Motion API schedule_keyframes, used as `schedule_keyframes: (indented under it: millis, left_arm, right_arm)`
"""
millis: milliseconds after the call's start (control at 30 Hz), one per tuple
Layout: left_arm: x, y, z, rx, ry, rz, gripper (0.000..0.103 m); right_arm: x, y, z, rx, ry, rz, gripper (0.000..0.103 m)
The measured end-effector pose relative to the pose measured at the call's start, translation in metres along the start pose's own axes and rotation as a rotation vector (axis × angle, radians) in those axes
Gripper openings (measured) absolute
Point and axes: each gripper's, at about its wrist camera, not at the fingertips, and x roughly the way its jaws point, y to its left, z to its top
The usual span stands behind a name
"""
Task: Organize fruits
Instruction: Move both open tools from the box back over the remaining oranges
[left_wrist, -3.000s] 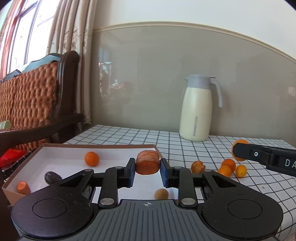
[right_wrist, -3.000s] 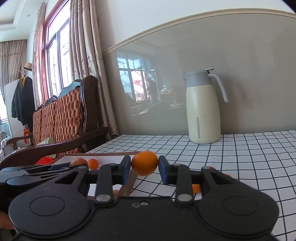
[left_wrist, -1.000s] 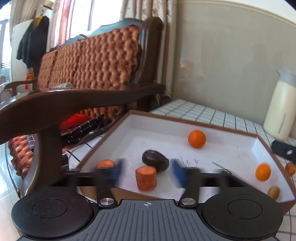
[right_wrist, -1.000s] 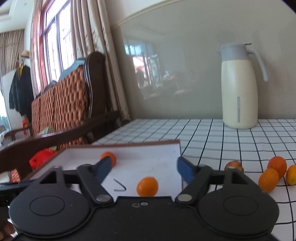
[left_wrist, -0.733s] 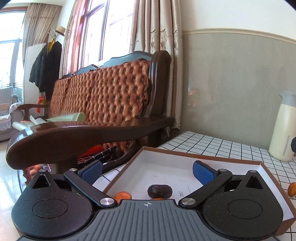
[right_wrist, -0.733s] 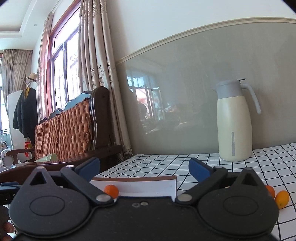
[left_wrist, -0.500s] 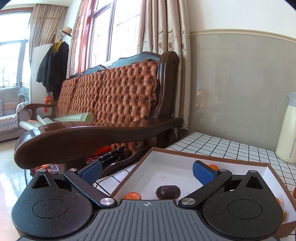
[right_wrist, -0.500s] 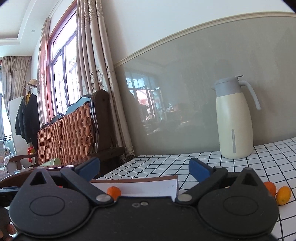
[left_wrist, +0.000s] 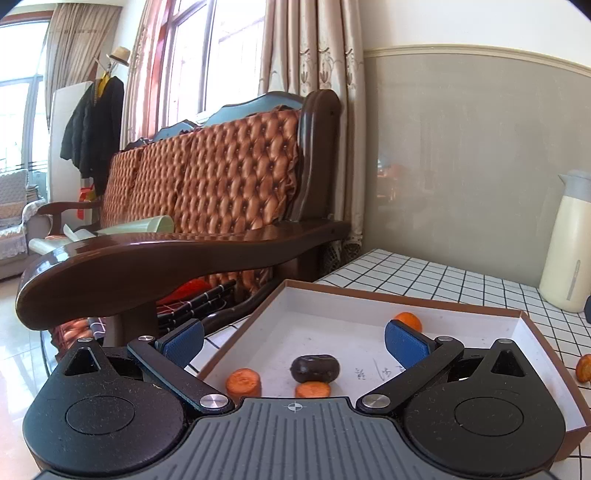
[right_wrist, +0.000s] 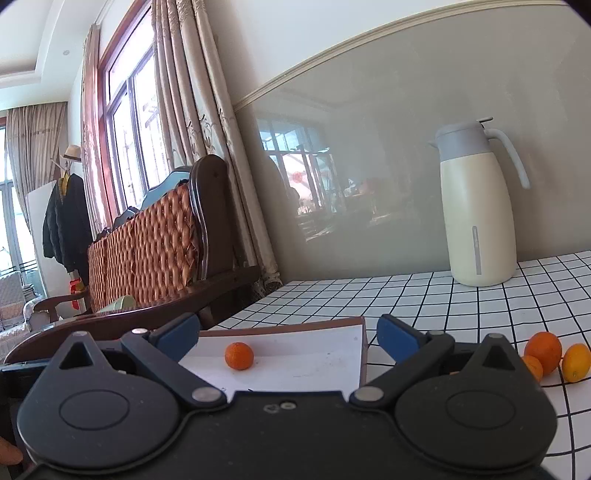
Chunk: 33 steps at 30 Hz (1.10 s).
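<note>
My left gripper (left_wrist: 293, 341) has its blue pads spread wide and holds nothing, and my right gripper (right_wrist: 288, 334) is just as wide and empty. Beyond the left pads, at the near edge of the box (left_wrist: 424, 301), lie two carrot pieces (left_wrist: 243, 382) and a dark oval fruit (left_wrist: 314, 368), with a small orange (left_wrist: 408, 320) toward its far wall. Loose on the table (right_wrist: 424, 291) off the box's right edge sit three more small citrus fruits (right_wrist: 543, 351), clustered and touching. I judge these light, firm-skinned and apt to roll, so I would pinch one across its middle, gently. The cloth is a black-on-white grid; a cream thermos jug (right_wrist: 476, 206) stands by the grey wall, and a tufted wooden sofa (left_wrist: 229, 184) is off the left edge.
</note>
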Motion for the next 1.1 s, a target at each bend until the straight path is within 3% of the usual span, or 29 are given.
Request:
schedule_keyframes:
  millis: [700,1100]
  left_arm:
    - [-0.018,-0.071,-0.004,0.09,-0.004,-0.127,0.103]
    - [-0.034,-0.119,-0.011,0.134,-0.009,-0.266,0.103]
  right_arm:
    - [-0.042,-0.042,0.007,-0.02,0.046,-0.079,0.097]
    - [-0.063,-0.081,0.009,0.044,0.074,-0.175,0.097]
